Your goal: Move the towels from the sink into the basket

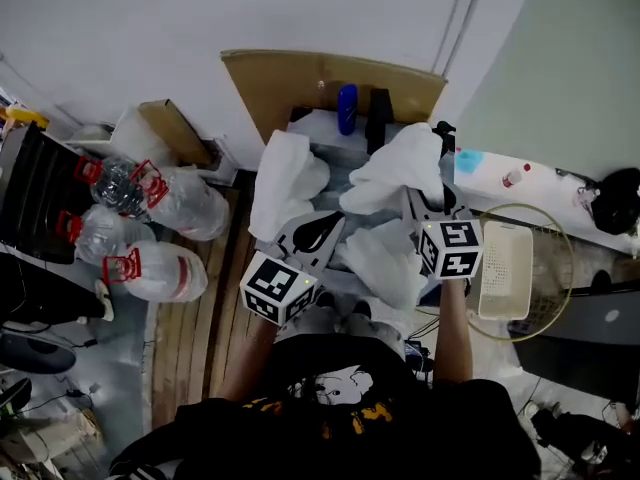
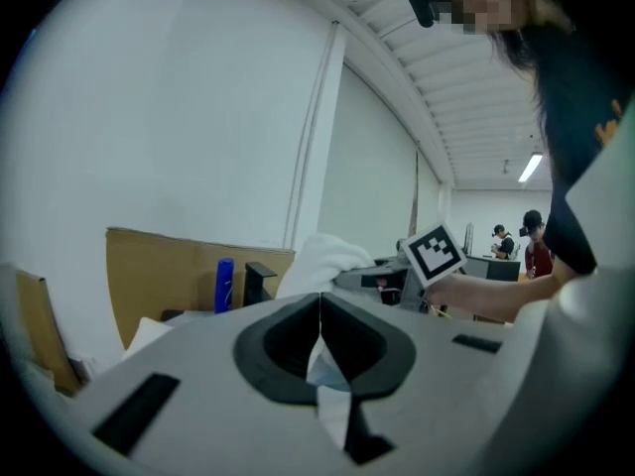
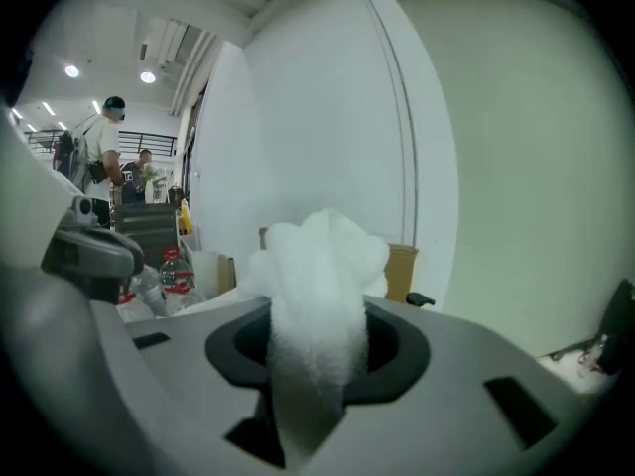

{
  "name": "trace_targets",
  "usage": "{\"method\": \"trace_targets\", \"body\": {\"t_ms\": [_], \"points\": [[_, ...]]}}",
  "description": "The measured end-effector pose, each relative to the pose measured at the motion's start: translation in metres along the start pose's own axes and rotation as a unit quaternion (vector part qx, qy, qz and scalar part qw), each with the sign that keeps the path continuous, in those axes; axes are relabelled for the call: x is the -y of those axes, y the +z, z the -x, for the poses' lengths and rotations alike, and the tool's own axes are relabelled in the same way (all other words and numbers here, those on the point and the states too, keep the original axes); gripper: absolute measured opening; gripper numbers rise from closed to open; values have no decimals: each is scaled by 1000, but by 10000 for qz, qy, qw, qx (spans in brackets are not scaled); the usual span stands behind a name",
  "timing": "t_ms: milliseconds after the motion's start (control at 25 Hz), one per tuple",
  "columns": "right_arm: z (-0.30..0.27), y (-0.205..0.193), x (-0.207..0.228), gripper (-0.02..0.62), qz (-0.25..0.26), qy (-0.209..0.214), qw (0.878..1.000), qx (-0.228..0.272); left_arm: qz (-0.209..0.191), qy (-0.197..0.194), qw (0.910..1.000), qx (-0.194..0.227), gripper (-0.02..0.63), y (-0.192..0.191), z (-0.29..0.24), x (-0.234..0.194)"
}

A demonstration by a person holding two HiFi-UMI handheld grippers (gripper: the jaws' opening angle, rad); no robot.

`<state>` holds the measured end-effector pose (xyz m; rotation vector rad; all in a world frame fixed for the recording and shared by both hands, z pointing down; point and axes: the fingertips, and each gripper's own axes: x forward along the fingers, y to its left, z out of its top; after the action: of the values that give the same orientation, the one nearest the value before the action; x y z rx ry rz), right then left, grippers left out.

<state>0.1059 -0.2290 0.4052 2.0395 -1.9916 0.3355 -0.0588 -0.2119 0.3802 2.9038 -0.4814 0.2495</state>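
White walls close off the far side, with plank flooring and a cluster of big water bottles [image 1: 150,218] at 9 o'clock. Cardboard [image 1: 330,73] backs the sink [image 1: 350,173] at 12 o'clock. Most of the sink is hidden under cloth, and a blue bottle [image 1: 346,108] stands at its far edge. At 3 o'clock, just beside the person's right arm, sits the white basket [image 1: 505,268], ringed by a thin hoop.

Three white towels show. The left towel [image 1: 287,183] hangs from the left tongs [image 2: 319,305], whose jaws are pressed together on only a thin fold of it. The right towel [image 1: 402,168] is bunched over the sink in the right tongs [image 3: 317,330], whose jaws stand narrowly apart, clamped on a thick wad of pile. The third towel [image 1: 385,258] lies loose between the two tongs at 6 o'clock of the sink, with nothing gripping it. I cannot tell whether it rests in the sink or on its near edge.

These look like soft, limp terry cloths: light, not fragile, and prone to sag and trail. Whether they are damp, and so heavier, cannot be told. A gathered handful near the middle seems the safest hold, keeping loose ends short on the way to the basket. The left pinch looks slight and could slip.
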Motion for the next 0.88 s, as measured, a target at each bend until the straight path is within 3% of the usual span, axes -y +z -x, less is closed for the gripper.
{"method": "trace_targets", "body": {"t_ms": [440,880], "points": [[70,26,10,141,-396,-938,9935,518,-201,-1060,9942,42,8,9,-21,28],[163,-9,88,141,-595,-2357,9693,381,-303,-2126,9766,-132,8,1,-75,92]]}}
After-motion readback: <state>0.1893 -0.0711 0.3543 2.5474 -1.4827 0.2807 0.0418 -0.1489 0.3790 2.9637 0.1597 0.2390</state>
